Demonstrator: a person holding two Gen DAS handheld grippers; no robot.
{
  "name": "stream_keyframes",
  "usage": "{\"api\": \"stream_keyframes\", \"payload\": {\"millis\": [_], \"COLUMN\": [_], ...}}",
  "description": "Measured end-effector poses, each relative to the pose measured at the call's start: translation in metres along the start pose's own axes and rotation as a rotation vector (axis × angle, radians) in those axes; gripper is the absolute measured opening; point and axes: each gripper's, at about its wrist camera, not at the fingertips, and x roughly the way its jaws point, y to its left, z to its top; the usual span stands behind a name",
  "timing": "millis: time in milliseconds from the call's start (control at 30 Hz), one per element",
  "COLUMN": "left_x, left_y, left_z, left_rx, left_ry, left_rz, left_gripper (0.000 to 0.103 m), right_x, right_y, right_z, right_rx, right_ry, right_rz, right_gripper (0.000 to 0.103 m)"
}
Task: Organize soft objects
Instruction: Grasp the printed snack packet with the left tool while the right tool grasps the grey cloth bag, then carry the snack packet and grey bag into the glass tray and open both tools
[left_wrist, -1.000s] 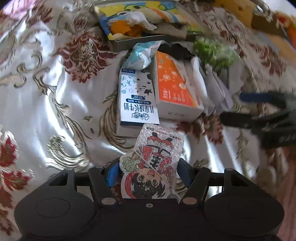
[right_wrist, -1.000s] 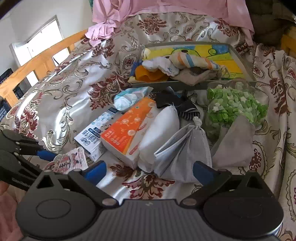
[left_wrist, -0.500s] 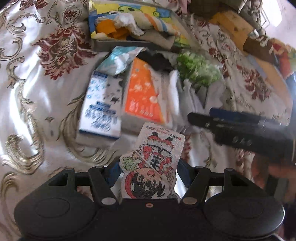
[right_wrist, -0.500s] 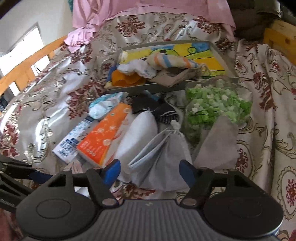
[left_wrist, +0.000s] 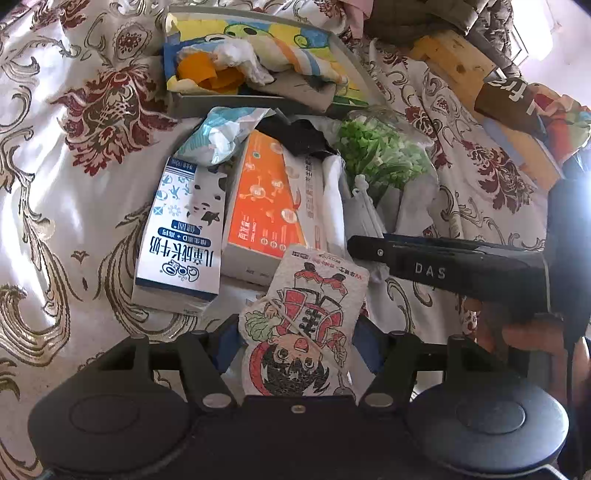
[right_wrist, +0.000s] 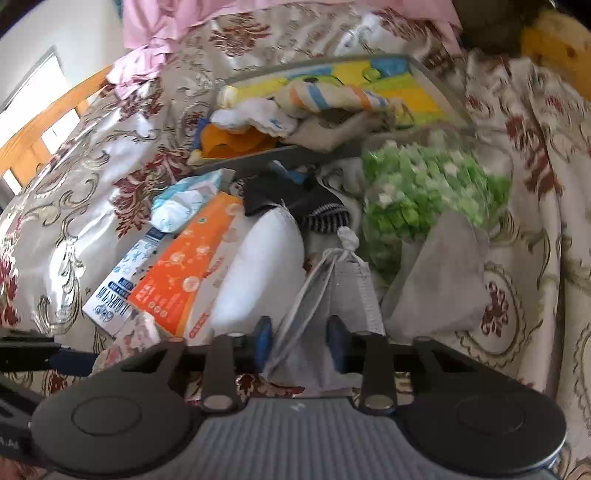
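My left gripper (left_wrist: 297, 343) is shut on a flat pack with a red cartoon figure (left_wrist: 306, 317), held just above the bedspread in front of a milk carton (left_wrist: 184, 236) and an orange box (left_wrist: 266, 206). My right gripper (right_wrist: 299, 339) is low over a grey face mask (right_wrist: 332, 291). Its jaws are closing, and the blue pads pinch the mask's near end. In the left wrist view the right gripper's black fingers (left_wrist: 424, 258) reach in from the right. A grey tray (right_wrist: 303, 155) at the back holds folded cloths and socks.
A clear bag of green bits (right_wrist: 424, 188), a second grey mask (right_wrist: 443, 280), a white mask (right_wrist: 258, 273), dark socks (right_wrist: 295, 199) and a tissue pack (left_wrist: 225, 136) lie crowded between tray and grippers. Patterned bedspread spreads out to the left. A wooden bed rail (right_wrist: 48, 129) runs along the far left.
The right gripper's jaws have gone from wide apart to narrow around the grey mask while it sank closer. In the left wrist view its fingers slid in from the right. The left gripper kept its pack.
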Motion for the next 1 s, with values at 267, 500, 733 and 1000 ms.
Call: {"api": "stream_keyframes", "payload": {"millis": [267,500,733,1000], "left_x": [-0.009,-0.03,-0.046,-0.052], "left_y": [-0.002,-0.004,-0.007,-0.003], "left_z": [-0.003,-0.001,0.005,0.044], "left_rx": [0.016,-0.011,-0.031,-0.085], "left_ry": [-0.036,-0.117,-0.19,-0.265], "left_rz": [-0.021,-0.038,-0.049,-0.038], "left_gripper": [0.066,0.066,0.066,0.066], "right_x": [-0.019,-0.056,-0.088,-0.104], "right_y": [-0.011,-0.008,0.002,0.008], "right_z": [0.002,0.0,-0.003,0.013], "right_rx": [0.078,0.059,-0.019,-0.038], "right_ry": [-0.057,-0.178,-0.36,-0.505], "right_rz": [0.024,0.033,0.039,0.093], "right_gripper": [0.008,0.007,0.007,0.007]}}
